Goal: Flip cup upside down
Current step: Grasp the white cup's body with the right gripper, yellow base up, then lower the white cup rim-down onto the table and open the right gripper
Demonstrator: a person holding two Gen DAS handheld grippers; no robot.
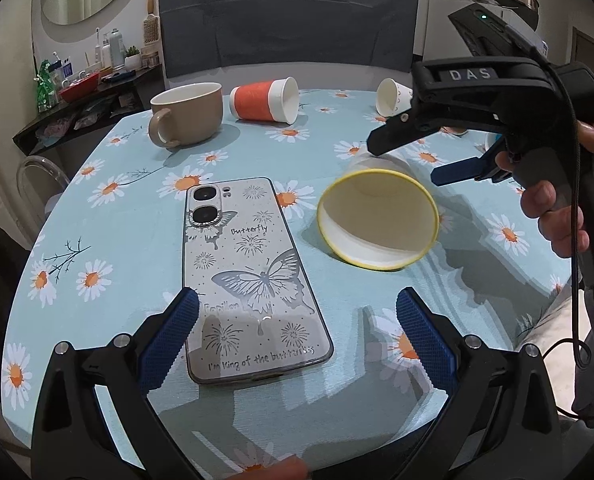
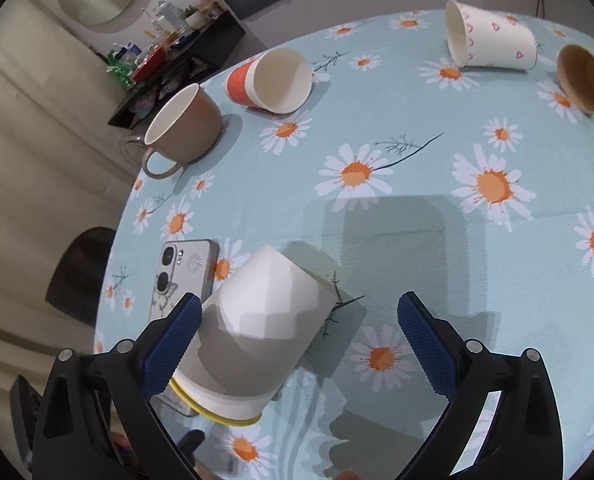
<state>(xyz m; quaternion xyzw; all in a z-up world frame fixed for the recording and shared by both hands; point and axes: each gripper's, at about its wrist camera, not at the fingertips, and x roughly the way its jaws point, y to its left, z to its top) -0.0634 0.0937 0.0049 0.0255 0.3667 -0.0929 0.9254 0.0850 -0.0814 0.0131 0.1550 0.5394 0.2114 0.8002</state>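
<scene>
Lying on its side on the daisy-print table (image 1: 109,280), your yellow-rimmed white paper cup (image 1: 378,220) shows its round mouth beside the glossy butterfly phone (image 1: 253,276). Your right tongs (image 2: 297,314) gape wide, ribbed blue pads flanking it, none gripping. Your left tongs (image 1: 297,308) spread empty.

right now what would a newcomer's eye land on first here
First the yellow-rimmed paper cup lying on its side in the middle of the daisy tablecloth, its mouth toward the left wrist camera, with the right gripper open around it. Next the phone in a butterfly case, lying face down just left of the cup. Further back a brown mug stands upright, beside an orange paper cup tipped on its side.
</scene>
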